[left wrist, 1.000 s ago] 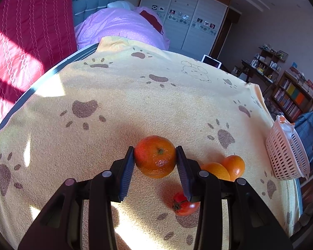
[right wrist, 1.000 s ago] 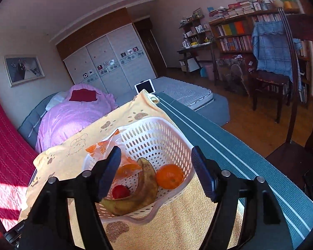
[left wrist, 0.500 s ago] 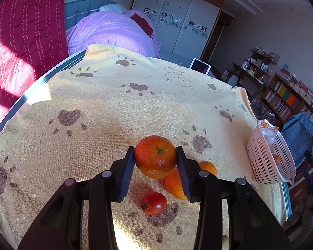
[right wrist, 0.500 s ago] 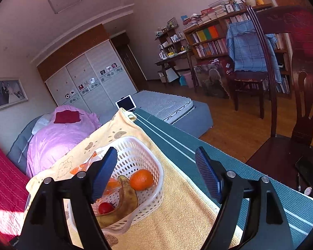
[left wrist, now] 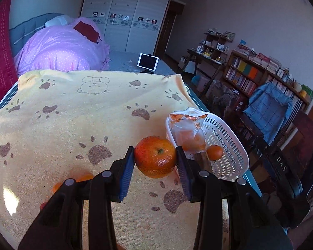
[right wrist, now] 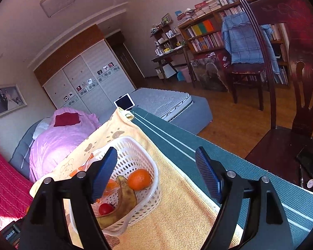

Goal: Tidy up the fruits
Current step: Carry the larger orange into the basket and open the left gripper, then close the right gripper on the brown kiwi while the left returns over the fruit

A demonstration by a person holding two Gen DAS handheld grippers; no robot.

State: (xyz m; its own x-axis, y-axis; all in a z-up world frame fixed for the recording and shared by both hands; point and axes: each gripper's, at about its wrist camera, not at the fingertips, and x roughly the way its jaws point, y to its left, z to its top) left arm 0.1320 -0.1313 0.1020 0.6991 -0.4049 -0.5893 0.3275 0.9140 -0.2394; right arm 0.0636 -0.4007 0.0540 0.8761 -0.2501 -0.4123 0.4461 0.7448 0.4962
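Yellow blanket (left wrist: 77,112) is spread under a white basket (left wrist: 229,143). An orange (left wrist: 155,156) is clamped in the left gripper (left wrist: 155,166), held up just beside the basket. Nothing is held between the spread fingers of the right gripper (right wrist: 156,173), with a banana (right wrist: 123,204) in the basket beyond.

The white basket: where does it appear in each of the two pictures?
Left wrist view: white basket at right of centre, just behind the held orange.
Right wrist view: white basket at lower left, partly behind the left finger.
Shared landmark: the tablet on the bed.
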